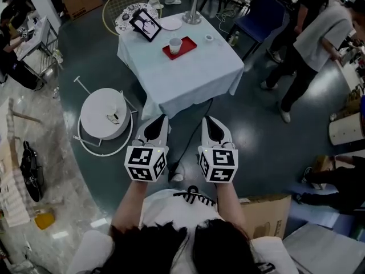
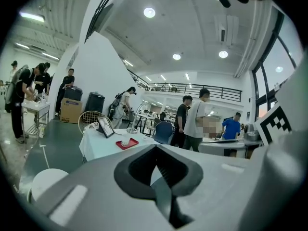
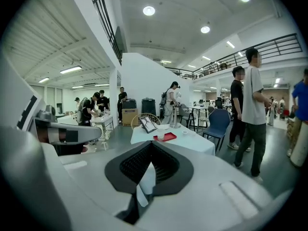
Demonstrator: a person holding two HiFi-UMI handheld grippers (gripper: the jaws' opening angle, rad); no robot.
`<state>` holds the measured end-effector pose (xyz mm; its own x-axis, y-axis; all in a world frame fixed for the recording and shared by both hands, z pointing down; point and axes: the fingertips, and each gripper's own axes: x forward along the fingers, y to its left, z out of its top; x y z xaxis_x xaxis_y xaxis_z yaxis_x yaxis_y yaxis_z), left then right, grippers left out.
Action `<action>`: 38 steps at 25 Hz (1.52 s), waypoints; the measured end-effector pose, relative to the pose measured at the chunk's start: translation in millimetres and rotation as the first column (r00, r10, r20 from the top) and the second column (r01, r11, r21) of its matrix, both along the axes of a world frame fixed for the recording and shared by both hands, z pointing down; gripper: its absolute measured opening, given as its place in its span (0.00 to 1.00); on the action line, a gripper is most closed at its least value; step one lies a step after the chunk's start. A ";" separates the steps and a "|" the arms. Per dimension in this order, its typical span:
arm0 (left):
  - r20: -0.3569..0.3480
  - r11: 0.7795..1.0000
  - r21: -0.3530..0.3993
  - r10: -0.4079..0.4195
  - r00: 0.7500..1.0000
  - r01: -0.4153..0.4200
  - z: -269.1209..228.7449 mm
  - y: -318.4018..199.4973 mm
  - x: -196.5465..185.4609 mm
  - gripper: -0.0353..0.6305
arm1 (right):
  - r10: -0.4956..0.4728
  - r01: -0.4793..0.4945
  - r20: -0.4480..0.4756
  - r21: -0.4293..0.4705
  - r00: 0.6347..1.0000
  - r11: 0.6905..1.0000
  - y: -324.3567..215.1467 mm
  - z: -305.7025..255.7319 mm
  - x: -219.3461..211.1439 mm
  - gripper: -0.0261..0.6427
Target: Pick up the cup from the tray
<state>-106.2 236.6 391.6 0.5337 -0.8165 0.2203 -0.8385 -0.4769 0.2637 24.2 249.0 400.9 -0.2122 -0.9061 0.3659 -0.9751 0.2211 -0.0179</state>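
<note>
A white cup (image 1: 175,45) stands on a red tray (image 1: 190,43) on a table with a white cloth (image 1: 194,76), far ahead of me. The left gripper view shows the cup (image 2: 125,141) and tray (image 2: 133,143) small and distant. The right gripper view also has the cup (image 3: 160,135) and tray (image 3: 169,137) far off. My left gripper (image 1: 160,119) and right gripper (image 1: 209,120) are held side by side close to my body, short of the table's near edge. Both have their jaws closed together with nothing between them.
On the table also stand a framed picture (image 1: 145,24), a white plate (image 1: 170,23), a metal post base (image 1: 193,16) and a small bowl (image 1: 209,37). A round white stool (image 1: 105,114) sits left of the table, a blue chair (image 1: 256,16) and standing people (image 1: 319,39) to the right.
</note>
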 end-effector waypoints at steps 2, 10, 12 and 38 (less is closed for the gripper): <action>0.006 1.000 -0.006 0.008 1.000 -0.008 2.5 -6.5 -1.8 0.05 | 0.010 -0.009 0.035 -0.008 0.999 1.000 -6.1 2.9 -2.4 0.08; 0.028 0.999 -0.038 0.034 0.999 -0.033 10.5 -49.9 -16.6 0.05 | -0.040 0.041 0.077 -0.017 0.996 0.999 -41.5 5.5 -27.2 0.21; 0.037 0.998 -0.038 0.048 0.998 -0.047 10.6 -63.8 -19.5 0.05 | -0.052 0.053 0.081 -0.018 0.995 0.998 -53.9 5.6 -33.0 0.26; 0.021 0.990 -0.050 0.135 0.991 -0.134 6.0 -147.1 -55.4 0.05 | 0.030 -0.034 0.146 0.028 0.989 0.999 -122.0 -3.7 -64.3 0.44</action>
